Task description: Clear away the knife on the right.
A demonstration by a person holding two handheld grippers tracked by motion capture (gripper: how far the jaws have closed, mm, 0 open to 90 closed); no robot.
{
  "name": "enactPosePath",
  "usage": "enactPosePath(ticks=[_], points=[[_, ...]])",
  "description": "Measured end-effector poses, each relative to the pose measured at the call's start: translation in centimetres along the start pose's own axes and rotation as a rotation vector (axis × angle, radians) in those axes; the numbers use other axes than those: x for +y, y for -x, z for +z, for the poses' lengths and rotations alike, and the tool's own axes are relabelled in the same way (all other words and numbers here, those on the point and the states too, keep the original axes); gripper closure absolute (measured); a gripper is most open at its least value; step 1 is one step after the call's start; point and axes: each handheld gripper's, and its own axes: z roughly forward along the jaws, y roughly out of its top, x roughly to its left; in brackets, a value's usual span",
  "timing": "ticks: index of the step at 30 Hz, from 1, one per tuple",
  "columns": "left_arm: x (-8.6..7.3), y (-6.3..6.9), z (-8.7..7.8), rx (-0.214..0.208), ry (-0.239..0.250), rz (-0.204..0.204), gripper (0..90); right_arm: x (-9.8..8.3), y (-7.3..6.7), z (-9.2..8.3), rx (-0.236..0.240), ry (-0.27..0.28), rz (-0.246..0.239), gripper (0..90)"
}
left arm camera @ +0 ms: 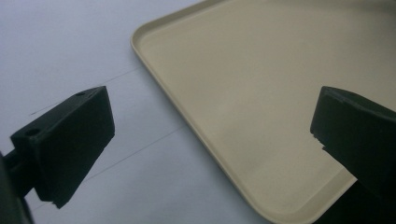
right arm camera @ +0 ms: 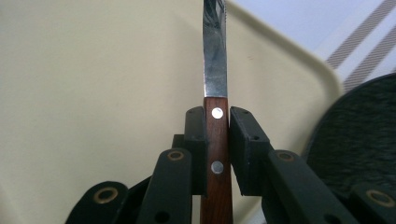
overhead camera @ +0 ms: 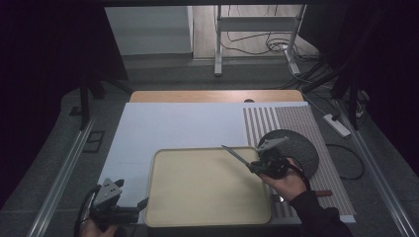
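Right gripper view: your right gripper (right arm camera: 217,135) clamps the knife (right arm camera: 215,70) by its handle, blade forward over the tray (right arm camera: 93,93) at centre frame, ready to lay down.

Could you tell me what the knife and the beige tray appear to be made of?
Knife: the blade looks like polished steel, since it gleams with reflections; the handle looks like reddish-brown wood with a smooth finish, pinned by two bright metal rivets. Tray: probably matte plastic, judging by its even beige colour, rounded moulded rim and dull sheen, though coated fibreboard cannot be ruled out.
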Motion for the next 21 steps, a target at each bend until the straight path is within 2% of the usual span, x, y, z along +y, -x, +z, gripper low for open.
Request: enactPosePath(ticks=[4, 10, 21], points=[[0.0, 0.0, 0.0, 0.0, -0.004, -0.002, 0.0, -0.4, -1.5, 0.3, 0.012, -0.01, -0.014, 78.1], [0.0, 0.0, 0.0, 0.0, -0.006, -0.001, 0.0, -0.6, -3.0, 1.2, 0.027, -0.04, -0.038, 78.1], [0.1, 0.1, 0.1, 0.0, -0.01, 0.003, 0.0, -1.2, -3.4, 2.8, 0.016, -0.091, -0.048, 78.0]])
